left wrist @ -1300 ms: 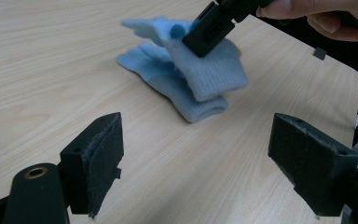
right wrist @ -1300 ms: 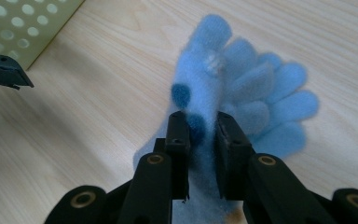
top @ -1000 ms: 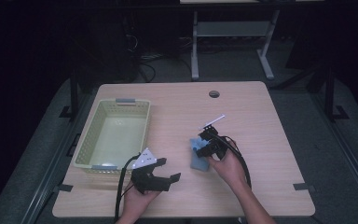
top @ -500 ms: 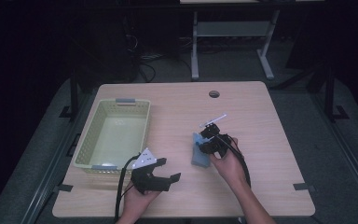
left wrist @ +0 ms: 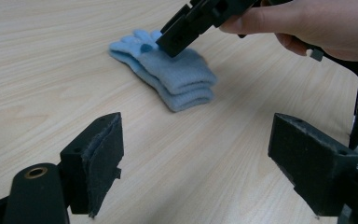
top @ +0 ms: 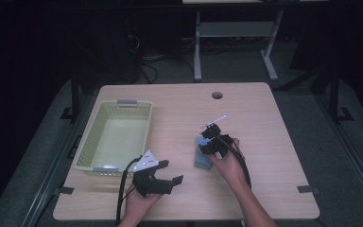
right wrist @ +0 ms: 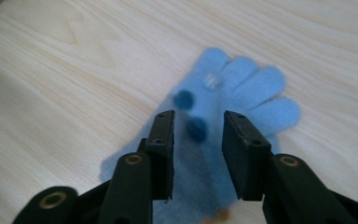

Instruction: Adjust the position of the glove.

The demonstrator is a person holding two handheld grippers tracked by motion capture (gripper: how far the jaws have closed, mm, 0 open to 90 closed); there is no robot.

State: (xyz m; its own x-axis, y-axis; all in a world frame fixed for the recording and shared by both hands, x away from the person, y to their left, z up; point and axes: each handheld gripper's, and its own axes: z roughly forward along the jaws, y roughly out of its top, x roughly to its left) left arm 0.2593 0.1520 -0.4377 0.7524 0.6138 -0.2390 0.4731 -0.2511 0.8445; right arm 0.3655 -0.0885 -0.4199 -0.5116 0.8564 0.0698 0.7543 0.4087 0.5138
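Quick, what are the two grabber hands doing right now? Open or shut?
Left gripper: open, holding nothing.
Right gripper: open, jaws have just been opening over the blue gloves, not gripping them.

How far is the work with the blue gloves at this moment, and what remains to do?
Nothing looks finished: the blue gloves lie stacked on the table, and the green basket beside them holds nothing. In hand: the right gripper hovers over the gloves, its jaws just opened, apart and gripping nothing. The left gripper waits open near the basket. Probably left: grasp the gloves and perhaps move them to the basket.
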